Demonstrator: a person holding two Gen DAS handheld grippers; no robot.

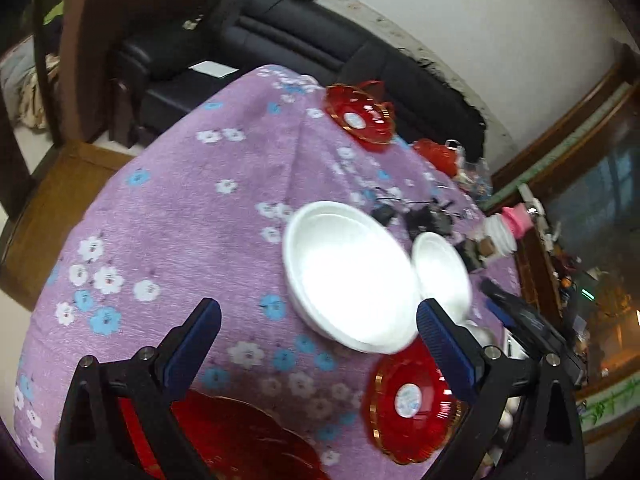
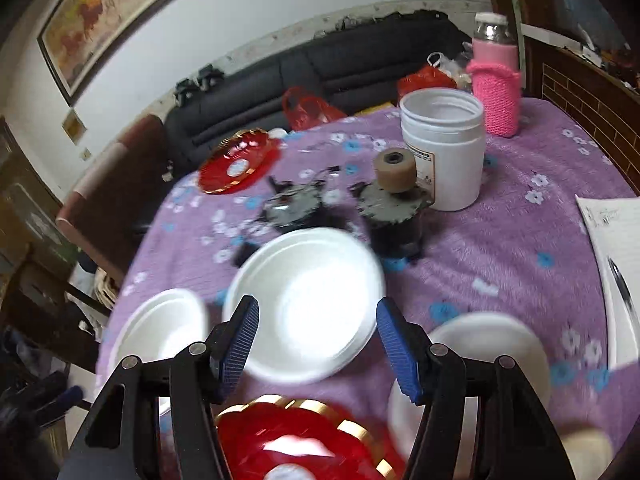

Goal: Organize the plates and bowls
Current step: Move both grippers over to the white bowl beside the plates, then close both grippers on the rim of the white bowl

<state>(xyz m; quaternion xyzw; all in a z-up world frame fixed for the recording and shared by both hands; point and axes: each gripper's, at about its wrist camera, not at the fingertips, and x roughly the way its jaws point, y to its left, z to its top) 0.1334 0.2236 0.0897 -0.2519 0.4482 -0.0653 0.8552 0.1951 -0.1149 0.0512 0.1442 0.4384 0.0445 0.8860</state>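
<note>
On the purple flowered tablecloth (image 1: 180,216) lie white foam plates and red gold-rimmed plates. In the left wrist view a large white plate (image 1: 348,276) sits ahead, a smaller white bowl (image 1: 442,270) to its right, a red plate (image 1: 408,404) near my right finger, another red plate (image 1: 360,118) far back, and a red dish (image 1: 244,436) below. My left gripper (image 1: 318,320) is open and empty. In the right wrist view the large white plate (image 2: 308,304) lies just ahead of my open, empty right gripper (image 2: 318,320), with white bowls left (image 2: 160,328) and right (image 2: 484,352), and a red plate (image 2: 304,440) underneath.
A white jar (image 2: 444,148), a pink knitted bottle (image 2: 496,88), dark gear parts (image 2: 392,208) and red bags (image 2: 308,110) stand at the table's back. Paper with a pen (image 2: 616,272) lies at right. A black sofa (image 1: 304,44) and a wooden cabinet (image 1: 560,152) flank the table.
</note>
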